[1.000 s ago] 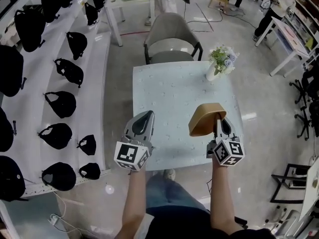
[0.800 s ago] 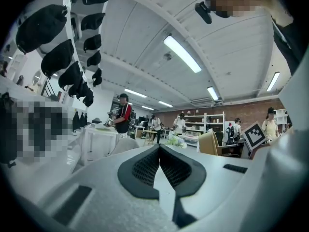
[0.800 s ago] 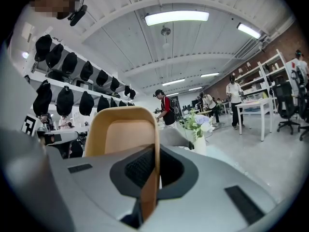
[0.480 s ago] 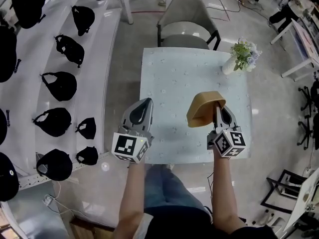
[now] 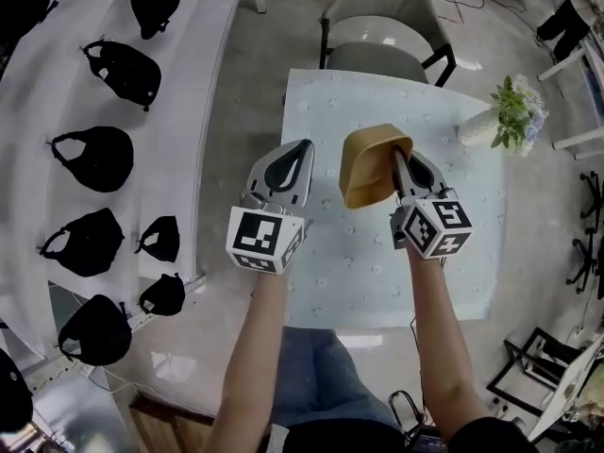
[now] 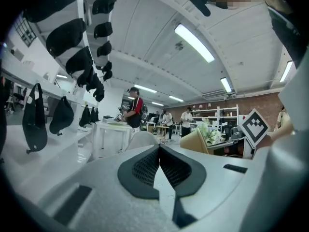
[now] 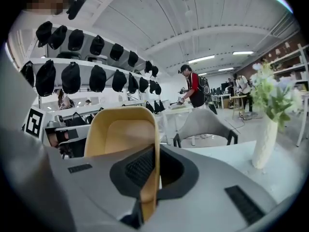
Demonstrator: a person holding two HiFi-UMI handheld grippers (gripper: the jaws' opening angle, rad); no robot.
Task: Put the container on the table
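The right claw (image 5: 397,156) is gripping a tan container (image 5: 369,164) by one side wall. In the right gripper view the thin wall is sitting upright between the two dark pads of this claw (image 7: 155,152), and the jaws are pressing on it from both sides. The container (image 7: 122,133) is lying tipped on its side, with its open mouth facing back toward that camera. From the head view it is hanging over the left-middle part of the pale worktop (image 5: 377,272), and no view is showing whether it is touching the surface.

The left claw (image 5: 301,149) is holding nothing. In the left gripper view its jaws (image 6: 159,151) are pressing together along a closed seam. It is hovering over the left edge of the worktop, just beside the container and apart from it.

A white vase of flowers (image 5: 505,117) is standing upright near the far right corner of the worktop, well apart from both claws. A grey chair (image 5: 381,25) is standing against the far edge. To the left, white shelves (image 5: 179,111) are carrying rows of black caps (image 5: 92,158).
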